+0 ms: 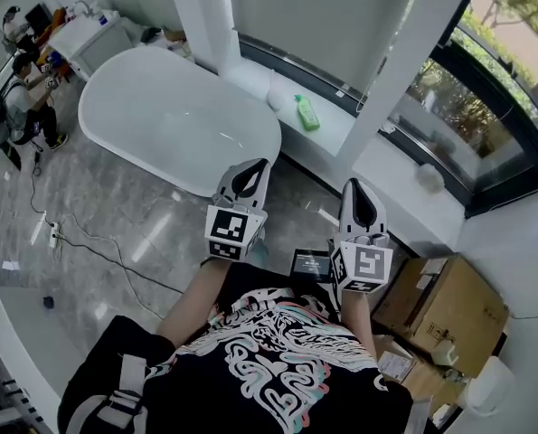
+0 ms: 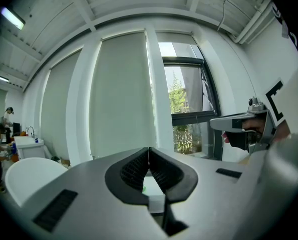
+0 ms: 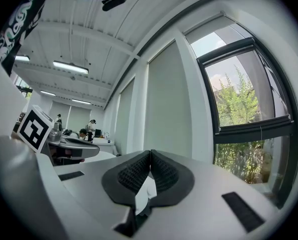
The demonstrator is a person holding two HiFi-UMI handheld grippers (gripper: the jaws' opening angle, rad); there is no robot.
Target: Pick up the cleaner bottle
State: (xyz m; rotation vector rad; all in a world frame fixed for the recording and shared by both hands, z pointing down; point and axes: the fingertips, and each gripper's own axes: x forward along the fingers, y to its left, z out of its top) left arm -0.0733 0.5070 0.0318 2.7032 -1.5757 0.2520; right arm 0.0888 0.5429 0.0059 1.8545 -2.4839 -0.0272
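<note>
A green cleaner bottle (image 1: 306, 113) lies on the white window ledge (image 1: 341, 129) beyond the bathtub, well ahead of both grippers. My left gripper (image 1: 261, 164) is shut and empty, held level in front of the person's chest and pointing toward the ledge. My right gripper (image 1: 352, 184) is shut too, with nothing between its jaws, to the right of the left one. In the left gripper view the jaws (image 2: 149, 149) meet tip to tip, and a sliver of green bottle (image 2: 143, 188) shows through the gap below. The right gripper view shows its jaws (image 3: 150, 153) pressed together.
A white oval bathtub (image 1: 174, 120) stands left of the ledge. A white pillar (image 1: 391, 89) rises to the right of the bottle. Cardboard boxes (image 1: 445, 310) sit at the right. Cables (image 1: 88, 247) run over the grey floor. People work at a counter (image 1: 24, 98) far left.
</note>
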